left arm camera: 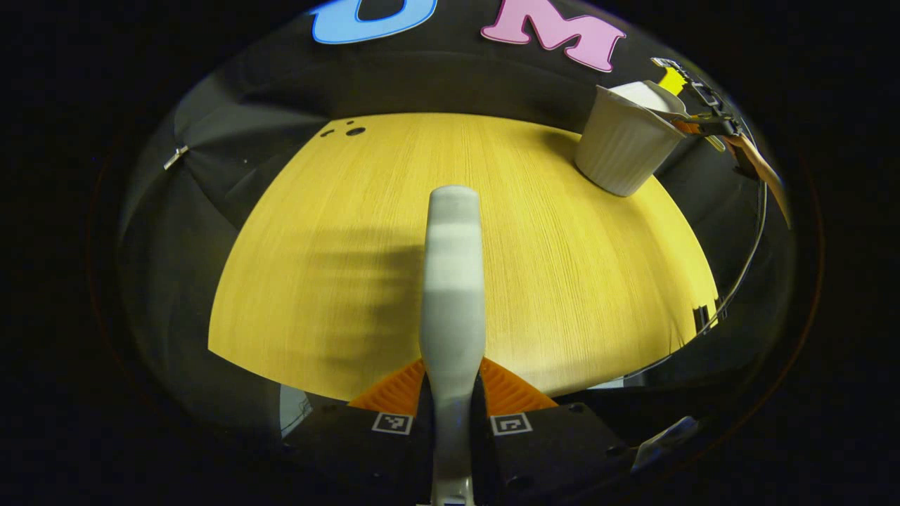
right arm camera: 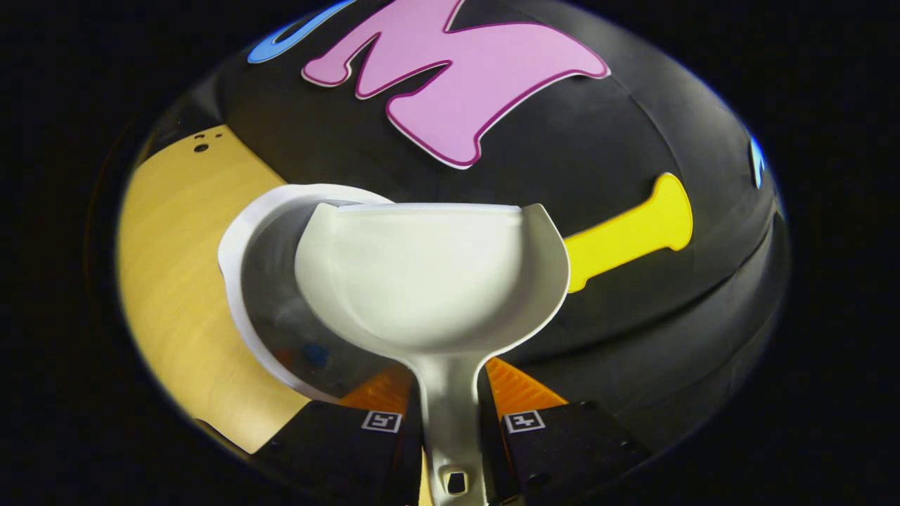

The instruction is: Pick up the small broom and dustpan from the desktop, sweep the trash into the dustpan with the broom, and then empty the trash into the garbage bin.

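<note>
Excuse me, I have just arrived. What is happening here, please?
A person works with two handheld grippers. The left gripper is shut on the pale plastic broom above the yellow wooden desktop. The right gripper is shut on the white plastic dustpan, tipped over the white ribbed garbage bin. The dustpan looks empty.

Bright overhead light, soft shadow on the desktop (left arm camera: pixel 562 281), fisheye-warped edges.
</note>
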Action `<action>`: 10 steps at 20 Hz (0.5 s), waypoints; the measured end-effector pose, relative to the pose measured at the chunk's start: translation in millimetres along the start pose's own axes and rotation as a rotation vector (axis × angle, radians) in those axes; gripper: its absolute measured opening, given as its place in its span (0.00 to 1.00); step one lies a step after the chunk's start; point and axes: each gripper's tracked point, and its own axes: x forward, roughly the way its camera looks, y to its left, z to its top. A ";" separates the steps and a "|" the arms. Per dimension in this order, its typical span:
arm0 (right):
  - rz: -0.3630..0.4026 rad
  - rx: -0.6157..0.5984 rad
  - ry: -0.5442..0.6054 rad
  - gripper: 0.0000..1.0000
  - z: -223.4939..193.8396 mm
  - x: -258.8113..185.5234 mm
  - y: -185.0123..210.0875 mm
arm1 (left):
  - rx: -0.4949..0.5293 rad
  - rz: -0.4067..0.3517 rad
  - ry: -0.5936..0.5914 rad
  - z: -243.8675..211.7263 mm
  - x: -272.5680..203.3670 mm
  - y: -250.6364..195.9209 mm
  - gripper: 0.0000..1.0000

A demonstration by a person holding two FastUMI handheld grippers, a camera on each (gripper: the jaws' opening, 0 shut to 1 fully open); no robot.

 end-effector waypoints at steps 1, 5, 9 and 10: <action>0.015 0.052 -0.008 0.38 3.0 -0.3 -1.7 | -0.007 -0.003 -0.013 6.2 -1.1 -3.2 0.26; 0.078 0.280 -0.069 0.38 24.9 -14.3 -19.7 | -0.025 0.006 -0.067 24.5 -9.0 -12.0 0.26; 0.157 0.416 -0.148 0.38 39.2 -30.6 -32.5 | -0.032 -0.008 -0.101 30.6 -19.1 -23.3 0.26; 0.180 0.434 -0.164 0.38 42.1 -33.2 -35.1 | -0.028 -0.003 -0.111 28.5 -21.8 -22.6 0.24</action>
